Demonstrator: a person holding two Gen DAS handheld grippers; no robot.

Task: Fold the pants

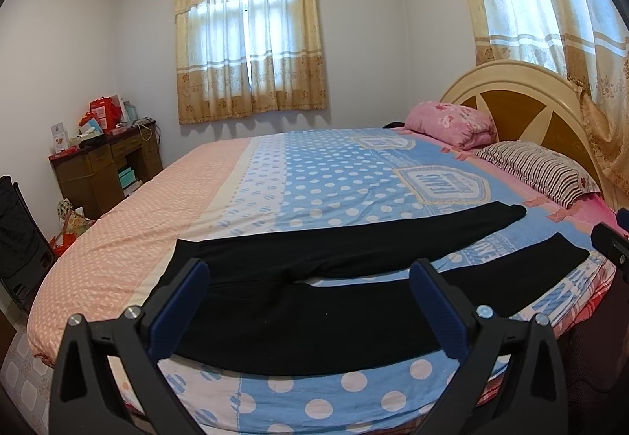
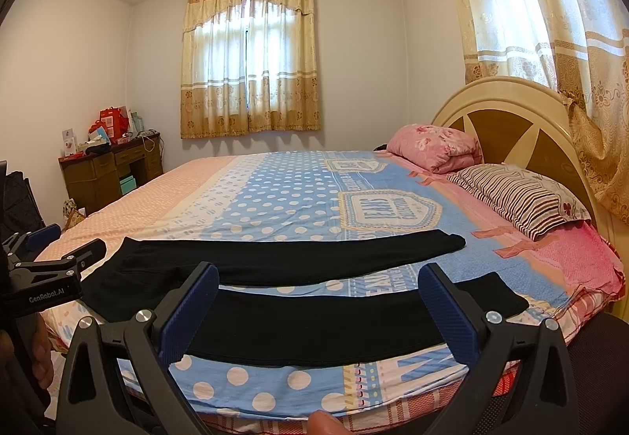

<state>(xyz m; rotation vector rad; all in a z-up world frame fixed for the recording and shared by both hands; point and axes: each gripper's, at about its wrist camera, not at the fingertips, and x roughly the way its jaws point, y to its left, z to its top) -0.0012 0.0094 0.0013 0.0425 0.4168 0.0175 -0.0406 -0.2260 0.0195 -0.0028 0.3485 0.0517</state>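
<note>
One pair of black pants (image 1: 314,301) was laid flat along the near edge of the bed (image 1: 243,175), waist to the left, its two legs spread apart toward the right with blue cover showing between them. Both the left tongs (image 1: 310,301) and the right tongs (image 2: 318,309) were held wide apart above the near leg, with nothing gripped. It was judged that the quilt cover might be pinched together with the thin cloth, and that a single layer might be lifted so the fold would skew; the near leg might also be dragged off the edge. Two pillows were counted, a pink pillow (image 1: 452,122) and a striped pillow (image 1: 538,165), plus two curtained windows.
</note>
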